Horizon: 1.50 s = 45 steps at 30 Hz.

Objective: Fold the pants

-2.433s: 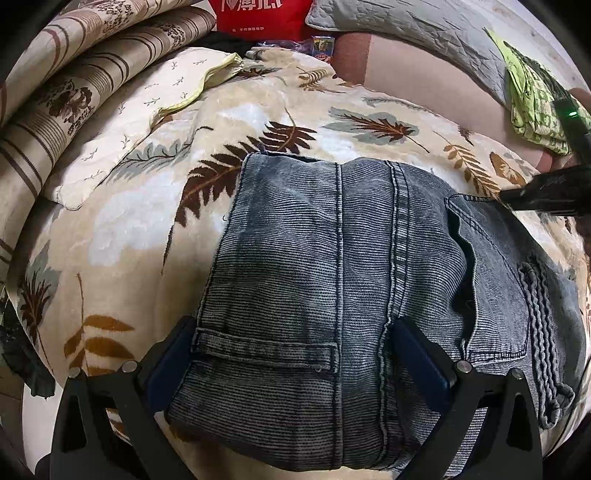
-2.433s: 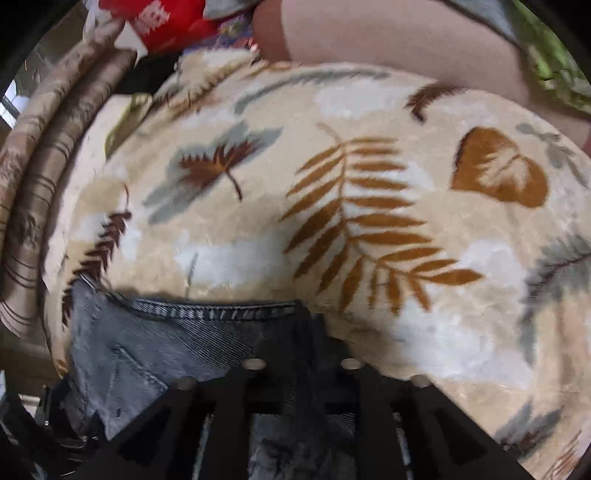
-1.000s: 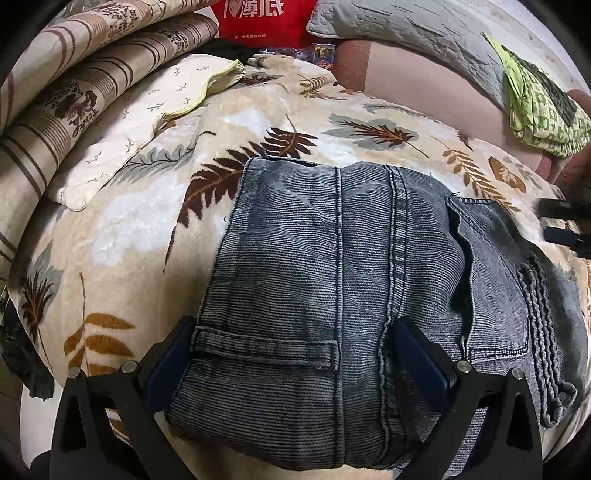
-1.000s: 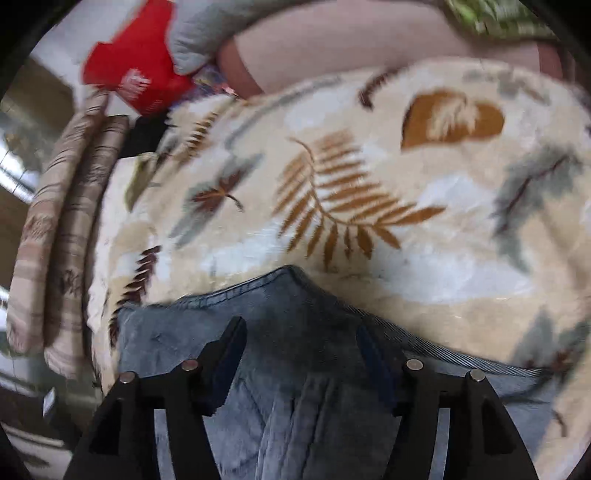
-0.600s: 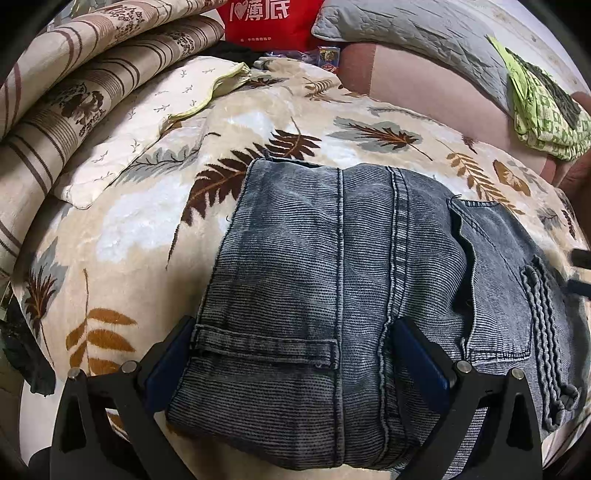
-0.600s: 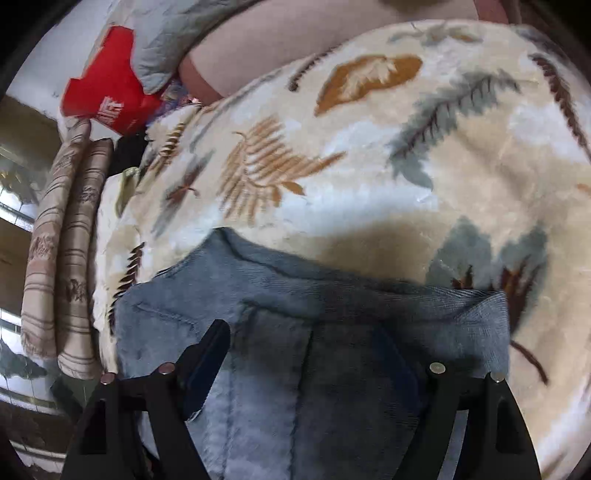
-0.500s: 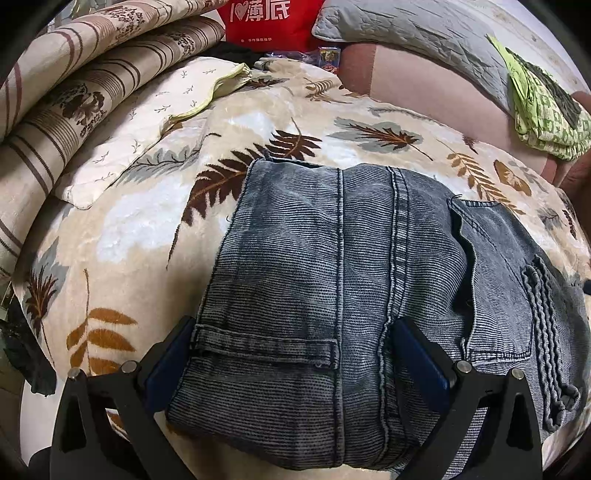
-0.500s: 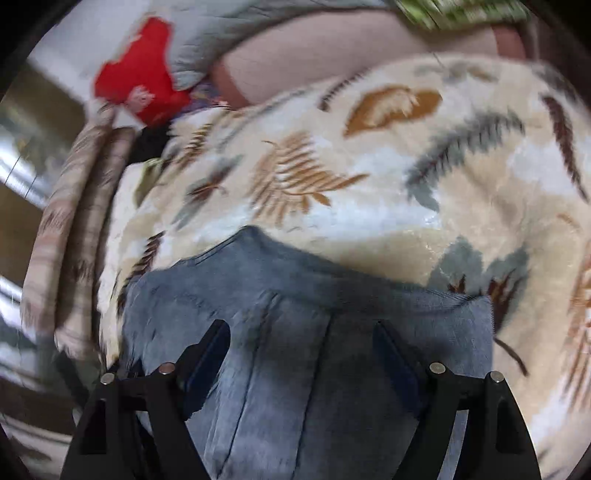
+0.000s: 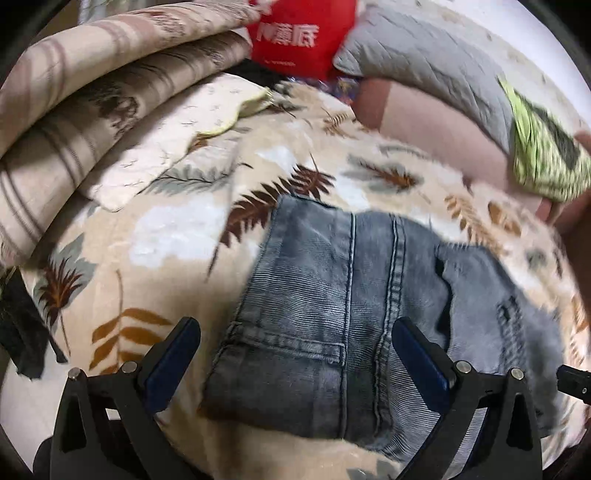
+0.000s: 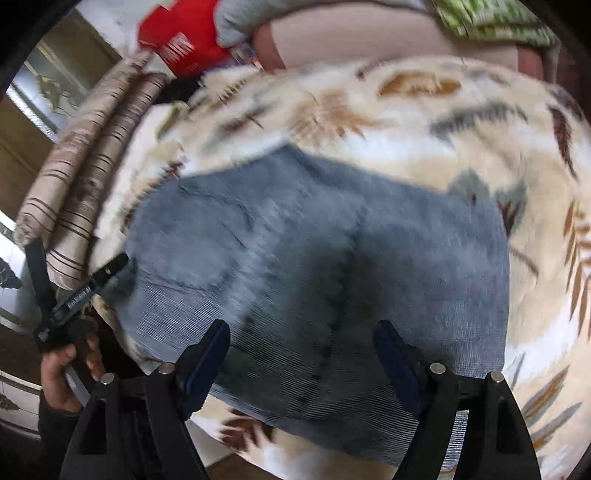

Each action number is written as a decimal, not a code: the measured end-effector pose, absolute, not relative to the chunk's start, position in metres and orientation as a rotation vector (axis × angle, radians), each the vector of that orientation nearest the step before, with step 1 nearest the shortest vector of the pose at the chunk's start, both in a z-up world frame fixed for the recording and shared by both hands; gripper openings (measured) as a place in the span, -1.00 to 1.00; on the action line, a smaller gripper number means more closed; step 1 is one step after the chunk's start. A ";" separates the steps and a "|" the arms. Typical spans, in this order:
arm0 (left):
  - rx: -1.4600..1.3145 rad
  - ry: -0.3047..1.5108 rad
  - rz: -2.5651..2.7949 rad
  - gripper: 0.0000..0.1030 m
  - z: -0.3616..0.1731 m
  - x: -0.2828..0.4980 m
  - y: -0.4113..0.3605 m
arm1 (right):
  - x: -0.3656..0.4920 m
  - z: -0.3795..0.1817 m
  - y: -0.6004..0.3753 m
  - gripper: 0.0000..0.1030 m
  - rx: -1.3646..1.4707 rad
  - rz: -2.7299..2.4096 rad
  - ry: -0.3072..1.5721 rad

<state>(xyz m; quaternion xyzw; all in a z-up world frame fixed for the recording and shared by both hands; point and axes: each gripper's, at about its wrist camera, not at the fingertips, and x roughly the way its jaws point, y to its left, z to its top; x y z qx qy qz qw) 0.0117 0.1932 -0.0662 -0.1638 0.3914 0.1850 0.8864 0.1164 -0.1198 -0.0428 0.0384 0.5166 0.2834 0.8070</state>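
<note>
Grey-blue corduroy pants (image 9: pixel 351 295) lie folded into a compact rectangle on a cream blanket with a leaf pattern (image 9: pixel 166 236). My left gripper (image 9: pixel 295 354) hovers open over the near edge of the fold, and its blue pads (image 9: pixel 177 354) do not touch the cloth. In the right wrist view the same pants (image 10: pixel 314 258) fill the middle. My right gripper (image 10: pixel 301 354) is open above their near edge with nothing between the pads. The left gripper (image 10: pixel 75 258) shows at the far left of that view, held by a hand (image 10: pixel 66 373).
A rolled striped quilt (image 9: pixel 74 92) and a cream pillow (image 9: pixel 166 144) lie at the left. A red bag (image 9: pixel 299 33), a grey pillow (image 9: pixel 424 55) and a green patterned cloth (image 9: pixel 543 155) sit at the back. Past the blanket there is pink sheet (image 9: pixel 424 118).
My right gripper let go of the waistband, opened wide and drew back over the pants. The left gripper lifted and pulled back a little, so the pants sit farther away.
</note>
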 end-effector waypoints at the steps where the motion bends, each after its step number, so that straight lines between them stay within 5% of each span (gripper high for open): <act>1: -0.357 0.816 0.382 1.00 -0.065 0.008 0.194 | 0.115 -0.037 -0.116 0.60 0.082 0.627 1.091; 9: -0.689 0.883 0.248 1.00 -0.073 -0.021 0.196 | 0.124 -0.079 -0.058 0.62 -0.003 0.708 1.201; 17: -1.039 0.887 0.139 1.00 -0.106 -0.015 0.212 | 0.101 -0.037 -0.039 0.66 -0.039 0.809 1.069; 24: -1.138 0.788 0.188 0.97 -0.109 0.000 0.232 | 0.094 -0.066 -0.021 0.74 -0.130 0.810 1.075; 26: -1.115 0.764 0.180 0.64 -0.105 0.006 0.234 | 0.093 -0.061 -0.017 0.73 -0.143 0.787 1.094; 28: -1.054 0.823 0.242 -0.06 -0.105 0.014 0.233 | 0.096 -0.052 -0.014 0.73 -0.081 0.843 1.084; 30: -1.015 0.852 0.282 -0.42 -0.107 0.017 0.234 | 0.103 -0.054 -0.011 0.73 -0.050 0.852 1.097; 34: -0.980 0.853 0.284 -0.68 -0.105 0.018 0.235 | 0.114 -0.081 -0.010 0.95 0.016 0.897 1.181; 45: -0.698 0.761 0.297 -0.77 -0.046 0.019 0.196 | 0.099 -0.047 -0.125 0.91 0.309 0.787 1.067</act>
